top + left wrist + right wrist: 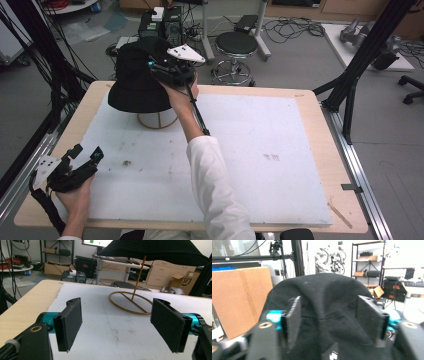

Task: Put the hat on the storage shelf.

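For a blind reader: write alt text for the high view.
A black hat sits on a wooden stand at the table's far left, with the right gripper open against its crown. The left gripper rests open at the near left corner.

A light wooden table carries a large white board over most of its top, smudged with dark marks, and at the far left of that board stands a wooden hat stand's ring base.
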A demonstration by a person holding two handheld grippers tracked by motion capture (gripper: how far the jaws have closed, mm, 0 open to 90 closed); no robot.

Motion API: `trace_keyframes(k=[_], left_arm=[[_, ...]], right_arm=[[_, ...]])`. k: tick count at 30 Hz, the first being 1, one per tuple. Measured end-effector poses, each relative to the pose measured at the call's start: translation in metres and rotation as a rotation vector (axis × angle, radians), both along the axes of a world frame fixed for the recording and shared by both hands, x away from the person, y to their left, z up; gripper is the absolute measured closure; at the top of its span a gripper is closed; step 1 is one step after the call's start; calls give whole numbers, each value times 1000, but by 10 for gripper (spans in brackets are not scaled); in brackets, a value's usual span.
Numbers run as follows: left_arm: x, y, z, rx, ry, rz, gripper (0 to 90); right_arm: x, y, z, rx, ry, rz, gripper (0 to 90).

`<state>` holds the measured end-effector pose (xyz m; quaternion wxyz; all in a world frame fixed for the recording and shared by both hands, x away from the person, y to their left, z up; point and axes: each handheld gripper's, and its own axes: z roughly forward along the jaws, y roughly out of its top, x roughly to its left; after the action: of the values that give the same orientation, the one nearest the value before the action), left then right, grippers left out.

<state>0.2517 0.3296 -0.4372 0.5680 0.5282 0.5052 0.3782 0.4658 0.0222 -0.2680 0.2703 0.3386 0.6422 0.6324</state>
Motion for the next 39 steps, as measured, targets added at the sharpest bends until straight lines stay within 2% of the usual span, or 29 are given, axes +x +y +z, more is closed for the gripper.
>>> trace_keyframes(k=[4,8,11,13,15,16,18,22,24,27,32,37,39], left_arm=[[-1,-1,1,1,1,3,256],[-3,-2,1,2,1,4,256],[-3,-3,0,4,0,2,256],[-3,-4,0,3,2,-1,256],[-3,-5,0,0,0,-2,256],[-2,-6,0,2,2,-6,256],[0,-9,0,-6,2,-12,256],[0,-15,0,-1,1,-25,256],[-1,-17,1,0,1,-31,256],[-2,-21,0,-3,8,-42,256],[-3,-24,1,-8,5,-49,256],[-3,-27,0,-14,8,-54,256],[-3,-28,0,-14,10,-58,256]], right_arm=[[0,-14,2,-24,22,-14,205],[-3,-29,3,-26,24,-24,134],[-7,-43,0,-24,13,-42,127],[-8,-52,0,-56,54,-58,114],[-10,-59,0,-73,72,-72,111],[-12,-63,1,-80,71,-79,111],[-21,-74,2,-86,43,-89,112],[-35,-94,1,-113,40,-98,111],[-41,-104,1,-115,35,-107,111],[-50,-120,2,-118,57,-121,111],[-68,-149,1,-119,54,-160,111],[-81,-173,-1,-95,42,-191,111],[-87,-183,-1,-65,51,-207,111]])
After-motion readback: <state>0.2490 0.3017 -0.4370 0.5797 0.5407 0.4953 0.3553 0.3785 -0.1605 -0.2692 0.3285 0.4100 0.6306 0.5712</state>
